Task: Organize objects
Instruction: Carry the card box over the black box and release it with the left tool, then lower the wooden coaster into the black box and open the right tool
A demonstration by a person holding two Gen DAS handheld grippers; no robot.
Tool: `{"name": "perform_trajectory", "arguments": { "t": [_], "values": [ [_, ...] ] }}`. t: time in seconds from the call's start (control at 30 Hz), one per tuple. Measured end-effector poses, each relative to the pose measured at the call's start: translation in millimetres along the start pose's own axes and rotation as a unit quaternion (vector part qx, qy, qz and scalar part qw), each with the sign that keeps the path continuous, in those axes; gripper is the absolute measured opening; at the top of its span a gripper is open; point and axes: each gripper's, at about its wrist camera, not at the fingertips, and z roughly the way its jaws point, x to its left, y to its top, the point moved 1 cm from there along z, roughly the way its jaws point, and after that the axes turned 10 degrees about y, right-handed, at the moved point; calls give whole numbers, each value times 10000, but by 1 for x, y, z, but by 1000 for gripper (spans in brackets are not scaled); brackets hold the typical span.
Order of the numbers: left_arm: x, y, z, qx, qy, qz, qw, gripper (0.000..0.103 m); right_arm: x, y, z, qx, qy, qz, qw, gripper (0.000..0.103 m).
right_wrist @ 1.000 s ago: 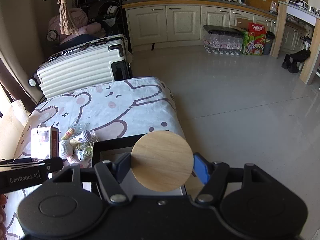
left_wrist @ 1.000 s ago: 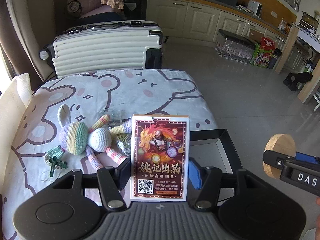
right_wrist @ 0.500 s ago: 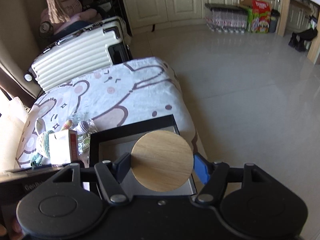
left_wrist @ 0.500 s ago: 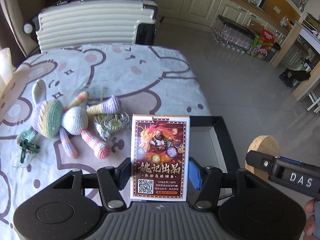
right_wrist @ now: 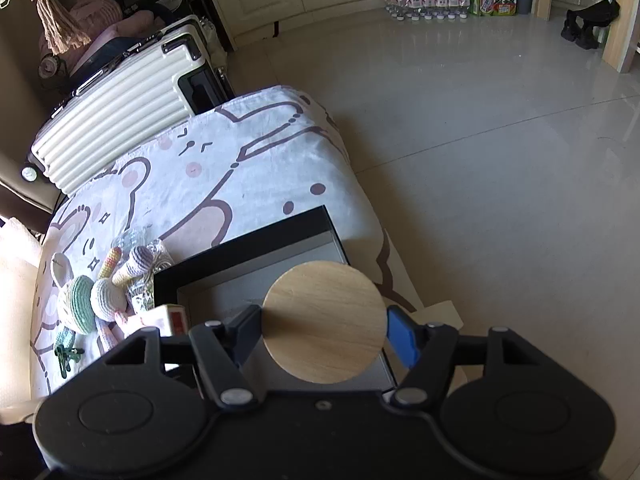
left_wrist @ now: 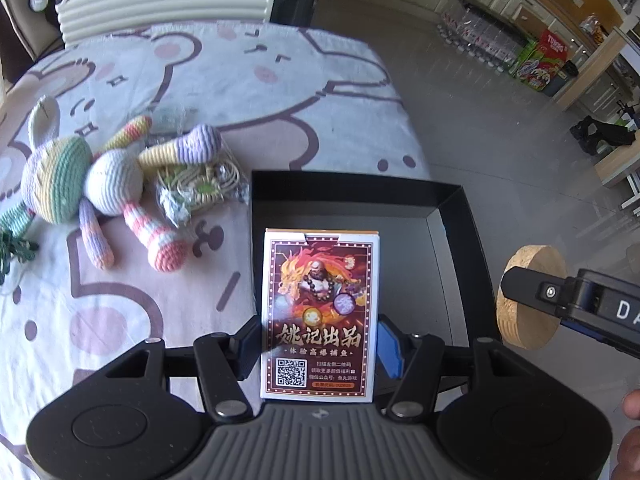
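Note:
My left gripper [left_wrist: 318,348] is shut on a playing-card box [left_wrist: 319,312] with a red dragon picture, held upright over the near part of an open black box [left_wrist: 452,208]. In the right wrist view my right gripper [right_wrist: 324,332] is shut on a round wooden coaster [right_wrist: 324,322], hanging above the same black box [right_wrist: 248,244]. The coaster [left_wrist: 528,264] also shows edge-on at the right of the left wrist view, gripped by a black finger. The card box's top [right_wrist: 170,316] peeks out at the left of the right wrist view.
A crocheted pastel rabbit [left_wrist: 92,180] and a clear bag of cord [left_wrist: 200,188] lie on the bear-print cloth [left_wrist: 240,80] left of the black box. A green clip [right_wrist: 66,354] lies near the rabbit. A cream suitcase [right_wrist: 120,120] stands behind the table. Tiled floor lies to the right.
Both grippers have sunk and tilted downward toward the black box, which now fills more of each view. The card box and the coaster stay gripped as before.

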Motion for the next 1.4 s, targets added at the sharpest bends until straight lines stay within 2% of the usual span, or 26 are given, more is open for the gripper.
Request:
{"name": "perform_trajectory", "arguments": {
  "t": [0.23, 0.57, 0.7, 0.8, 0.83, 0.87, 0.97, 1.23, 1.4],
  "values": [
    [-11, -7, 13, 222, 208, 52, 9995, 59, -3, 0, 4, 84, -22, -40, 10000, 68],
    [-10, -7, 17, 455, 217, -69, 9987, 60, -2, 0, 8, 163, -37, -102, 9998, 68],
    [-9, -7, 12, 418, 202, 5, 9989, 62, -3, 1, 10, 189, -42, -61, 9998, 68],
    [-11, -6, 1, 250, 101, 107, 9996, 76, -4, 1, 12, 208, -43, -26, 9998, 68],
    [-14, -6, -4, 118, 169, 211, 9996, 83, -4, 0, 12, 213, -38, -7, 9998, 68],
    [-15, -5, -9, -26, 237, 313, 9992, 85, -4, 1, 13, 218, -24, 16, 9998, 68],
    [-15, -3, -16, -217, 315, 447, 9983, 86, -3, 1, 14, 220, -4, 52, 9997, 68],
    [6, 5, -11, -152, 418, 235, 9987, 86, 2, 1, 24, 354, 20, 74, 9993, 68],
    [22, 13, -9, -168, 500, 10, 9986, 86, 8, -5, 38, 694, 9, 36, 9976, 68]
  ]
}}
